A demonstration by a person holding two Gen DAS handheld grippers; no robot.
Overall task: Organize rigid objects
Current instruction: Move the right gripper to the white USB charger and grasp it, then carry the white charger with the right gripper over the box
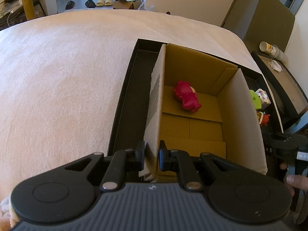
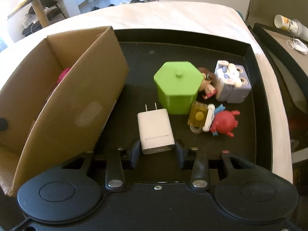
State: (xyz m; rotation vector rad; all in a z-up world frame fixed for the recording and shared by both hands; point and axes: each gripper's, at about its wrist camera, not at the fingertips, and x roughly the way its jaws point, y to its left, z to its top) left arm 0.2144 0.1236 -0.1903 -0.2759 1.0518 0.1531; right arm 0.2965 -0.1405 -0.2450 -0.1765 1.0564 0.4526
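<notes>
Cream bedding point(image 1: 57, 77) carries a black tray point(image 2: 192, 48). One red toy point(image 1: 186, 96) is boxed; left gripper point(image 1: 152, 154) pinches the cardboard box point(image 1: 192, 67) wall, right gripper point(image 2: 156, 150) is narrowed around the white charger point(image 2: 156, 129), toys wait toward two o'clock.

Both wrist cameras look steeply down at close range, sharing the cardboard box point(image 1: 194, 115) in the black tray point(image 2: 192, 36).

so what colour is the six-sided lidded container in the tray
Bright green container, clearest in the right wrist view.

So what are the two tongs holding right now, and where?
Left tongs pinch the cardboard box by its near-left wall edge. Right tongs are on the white charger, across its rear end.
</notes>
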